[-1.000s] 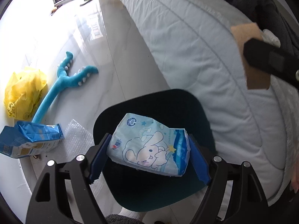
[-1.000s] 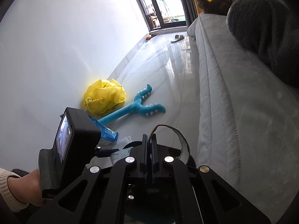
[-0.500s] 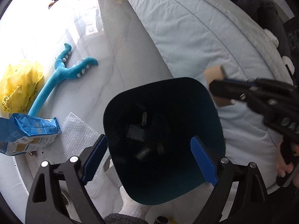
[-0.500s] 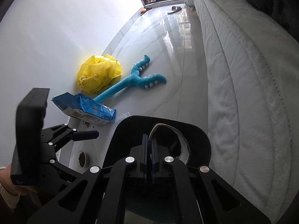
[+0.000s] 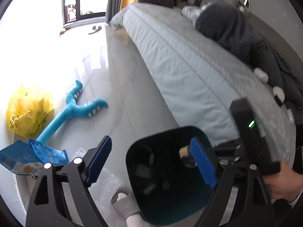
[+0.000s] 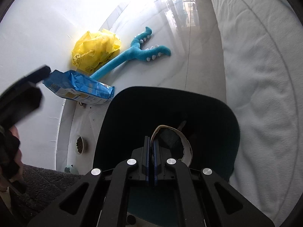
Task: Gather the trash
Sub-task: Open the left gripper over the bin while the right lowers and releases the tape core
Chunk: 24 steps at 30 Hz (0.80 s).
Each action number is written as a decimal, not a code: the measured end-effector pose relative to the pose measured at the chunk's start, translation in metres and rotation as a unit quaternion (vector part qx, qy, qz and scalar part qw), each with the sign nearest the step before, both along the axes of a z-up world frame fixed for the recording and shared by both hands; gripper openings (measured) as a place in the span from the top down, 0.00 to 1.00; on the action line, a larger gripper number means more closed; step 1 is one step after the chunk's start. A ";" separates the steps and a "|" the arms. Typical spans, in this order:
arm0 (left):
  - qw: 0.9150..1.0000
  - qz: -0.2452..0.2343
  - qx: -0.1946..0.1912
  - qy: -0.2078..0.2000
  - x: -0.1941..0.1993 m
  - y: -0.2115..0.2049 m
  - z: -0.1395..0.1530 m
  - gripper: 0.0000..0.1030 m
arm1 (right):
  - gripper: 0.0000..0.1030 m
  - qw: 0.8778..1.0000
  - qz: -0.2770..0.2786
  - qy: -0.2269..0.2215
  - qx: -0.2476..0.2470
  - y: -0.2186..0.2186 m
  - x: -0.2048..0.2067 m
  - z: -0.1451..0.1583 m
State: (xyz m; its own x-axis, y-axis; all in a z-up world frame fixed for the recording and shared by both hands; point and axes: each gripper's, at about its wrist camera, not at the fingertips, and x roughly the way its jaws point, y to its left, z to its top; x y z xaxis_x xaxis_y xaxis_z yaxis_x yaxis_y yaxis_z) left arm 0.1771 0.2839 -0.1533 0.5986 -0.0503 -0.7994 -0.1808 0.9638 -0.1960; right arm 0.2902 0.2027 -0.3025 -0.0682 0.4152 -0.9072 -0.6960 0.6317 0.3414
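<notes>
Since the earlier frames, the tissue pack had gone from between the left gripper's [image 5: 149,160] pads and no longer showed; it had presumably dropped into the dark bin [image 6: 223,113], whose inside was too dark to confirm. That gripper had swung away from the bin, with its jaws just closing a little, still apart and empty. The right gripper [image 6: 151,152] had come down over the bin, clenched on a torn cardboard strip [image 6: 186,147] that hung inside the rim, not yet let go.

Left to collect, by my reading: the yellow plastic bag [image 6: 96,47], farthest beyond the bin against the wall; the blue snack bag [image 6: 79,88], just beside the bin; and a bubble wrap sheet [image 5: 106,181], touching the bin's base. A blue plush toy [image 6: 132,54] lay between the bags, likely not trash.
</notes>
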 end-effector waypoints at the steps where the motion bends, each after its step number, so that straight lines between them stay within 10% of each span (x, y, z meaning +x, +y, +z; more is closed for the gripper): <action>1: 1.000 0.003 -0.001 -0.004 0.000 0.002 0.002 0.17 | 0.96 1.000 0.002 0.002 -0.003 0.001 -0.001 -0.002; 20: 0.993 0.038 0.034 -0.109 -0.003 0.011 0.063 0.22 | 0.95 0.996 0.039 0.039 -0.073 0.015 -0.023 -0.039; 22: 0.992 0.038 0.035 -0.112 -0.001 0.008 0.067 0.22 | 0.89 0.995 0.036 0.044 -0.080 0.011 -0.023 -0.041; 24: 0.992 0.037 0.035 -0.119 -0.001 0.006 0.072 0.22 | 0.54 0.995 0.036 0.052 -0.076 0.008 -0.023 -0.040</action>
